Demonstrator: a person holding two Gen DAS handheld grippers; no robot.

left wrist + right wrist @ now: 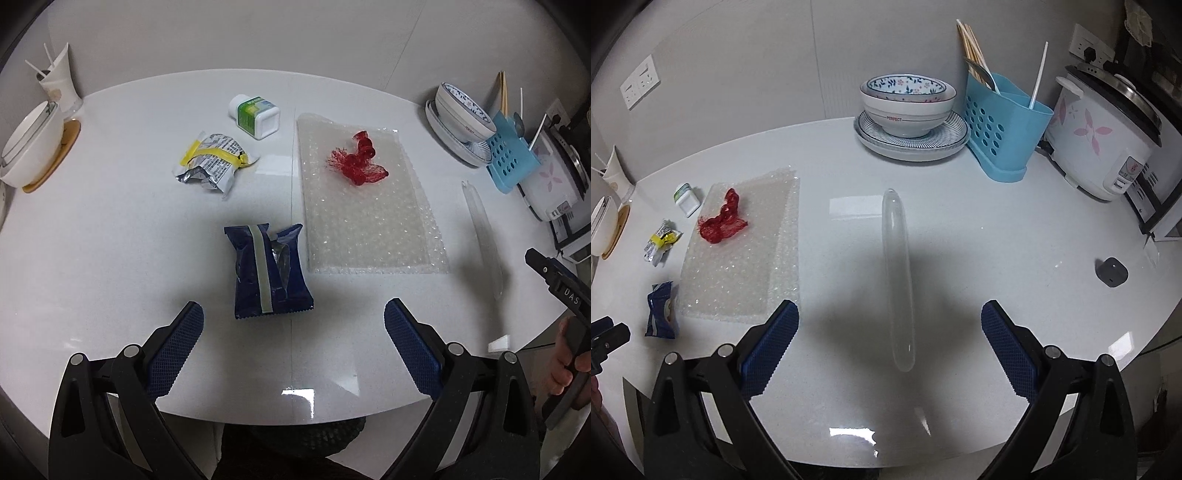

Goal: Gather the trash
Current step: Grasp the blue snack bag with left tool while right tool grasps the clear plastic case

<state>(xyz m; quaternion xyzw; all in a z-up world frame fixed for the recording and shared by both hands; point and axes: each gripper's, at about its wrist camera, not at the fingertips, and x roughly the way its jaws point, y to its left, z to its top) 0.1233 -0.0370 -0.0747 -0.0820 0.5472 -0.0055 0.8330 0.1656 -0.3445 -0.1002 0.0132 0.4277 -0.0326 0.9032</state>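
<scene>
While both tools gape, blue wrapper (pixel 269 271) mid-table, clear tube (pixel 898 277) unobstructed.

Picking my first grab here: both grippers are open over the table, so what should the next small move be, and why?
Probably ease the left gripper forward and down onto the dark blue wrapper. It lies flat on the white table straight ahead of the open jaws, nearer than the other litter and touching nothing. The right gripper faces only the clear plastic sleeve.

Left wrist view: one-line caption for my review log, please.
Open left tongs hover before a blue wrapper, with bubble wrap, red netting and other trash on the white table.
</scene>
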